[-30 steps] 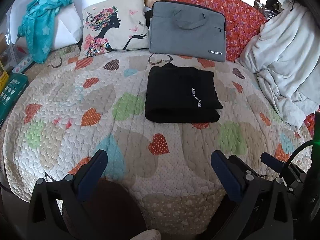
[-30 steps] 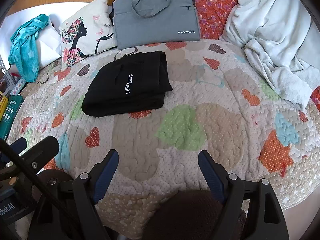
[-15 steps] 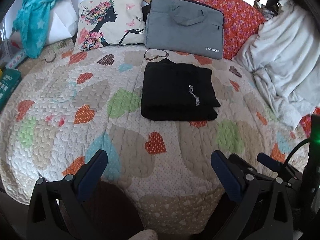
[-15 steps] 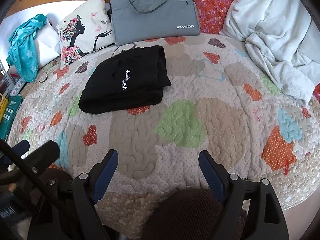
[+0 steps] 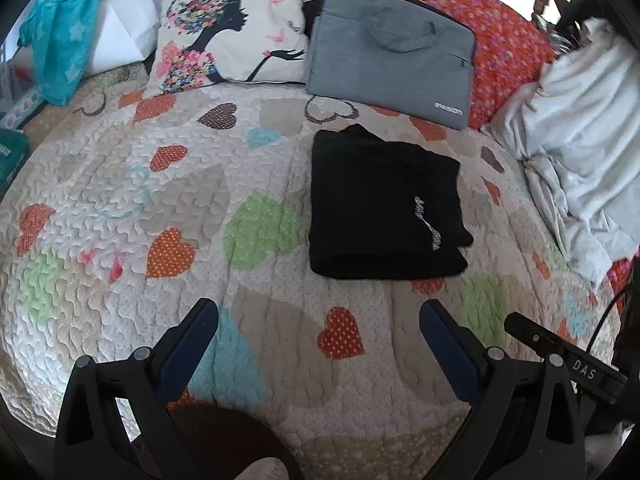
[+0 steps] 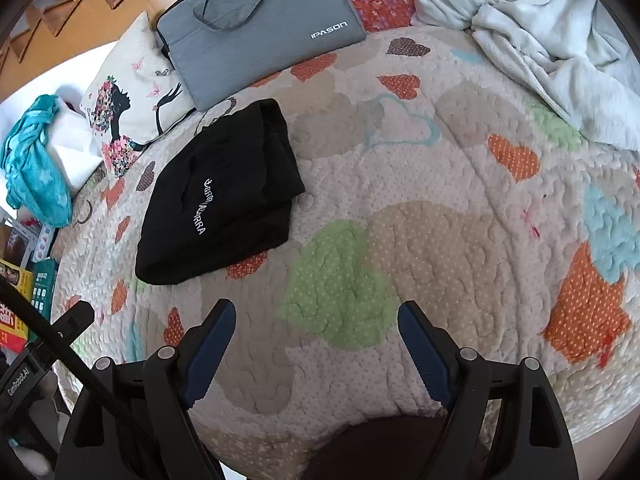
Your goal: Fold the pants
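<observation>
On the heart-patterned quilt (image 5: 120,184) lie soft, limp black pants (image 5: 380,208), already folded, best pinched at an edge, while left gripper (image 5: 318,322) and right gripper (image 6: 316,320) hover spread, empty.

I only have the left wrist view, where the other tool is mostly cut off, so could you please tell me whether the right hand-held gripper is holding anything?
Observer: No. The right hand-held gripper is open and empty over the quilt, apart from the folded pants.
Operator: Thank you. The bag's logo is blurred here; can you read it?
Observer: Yes, the grey laptop bag reads IPASON.
Operator: Is anything beside the green box?
Observer: A yellow box sits next to it.
</observation>
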Motion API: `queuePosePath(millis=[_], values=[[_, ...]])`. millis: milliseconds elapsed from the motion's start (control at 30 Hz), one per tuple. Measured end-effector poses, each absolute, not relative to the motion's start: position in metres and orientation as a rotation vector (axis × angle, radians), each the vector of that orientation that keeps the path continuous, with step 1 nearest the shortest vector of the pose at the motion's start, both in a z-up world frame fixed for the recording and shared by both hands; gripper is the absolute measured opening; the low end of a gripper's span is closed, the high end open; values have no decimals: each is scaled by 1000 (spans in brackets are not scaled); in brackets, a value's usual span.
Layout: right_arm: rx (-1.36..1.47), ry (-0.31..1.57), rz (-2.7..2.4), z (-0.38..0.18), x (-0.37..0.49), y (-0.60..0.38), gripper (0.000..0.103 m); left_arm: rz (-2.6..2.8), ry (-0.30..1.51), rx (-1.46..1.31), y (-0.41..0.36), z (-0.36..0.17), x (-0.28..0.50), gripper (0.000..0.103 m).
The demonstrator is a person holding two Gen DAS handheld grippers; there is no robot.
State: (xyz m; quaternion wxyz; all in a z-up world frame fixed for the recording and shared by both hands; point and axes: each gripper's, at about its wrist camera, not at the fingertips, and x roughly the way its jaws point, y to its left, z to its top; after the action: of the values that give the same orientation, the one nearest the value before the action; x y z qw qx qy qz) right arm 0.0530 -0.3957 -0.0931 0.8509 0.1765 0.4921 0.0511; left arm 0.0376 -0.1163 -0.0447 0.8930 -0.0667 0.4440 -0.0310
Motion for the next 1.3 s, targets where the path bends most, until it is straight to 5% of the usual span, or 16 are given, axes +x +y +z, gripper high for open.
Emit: queuePosePath(millis=[67, 267, 900, 1300], values=[[366, 1047, 105, -93, 48, -395, 87, -86, 917, -104, -122, -44, 30, 99], [357, 961, 77, -55, 14, -405, 87, -116, 911, -8, -139, -36, 8, 70], [323, 793, 71, 4, -61, -424, 89, -118, 822, -39, -137, 11, -41, 69], [348, 871, 84, -19, -21, -433, 89, -100, 921, -65, -136, -5, 42, 75]])
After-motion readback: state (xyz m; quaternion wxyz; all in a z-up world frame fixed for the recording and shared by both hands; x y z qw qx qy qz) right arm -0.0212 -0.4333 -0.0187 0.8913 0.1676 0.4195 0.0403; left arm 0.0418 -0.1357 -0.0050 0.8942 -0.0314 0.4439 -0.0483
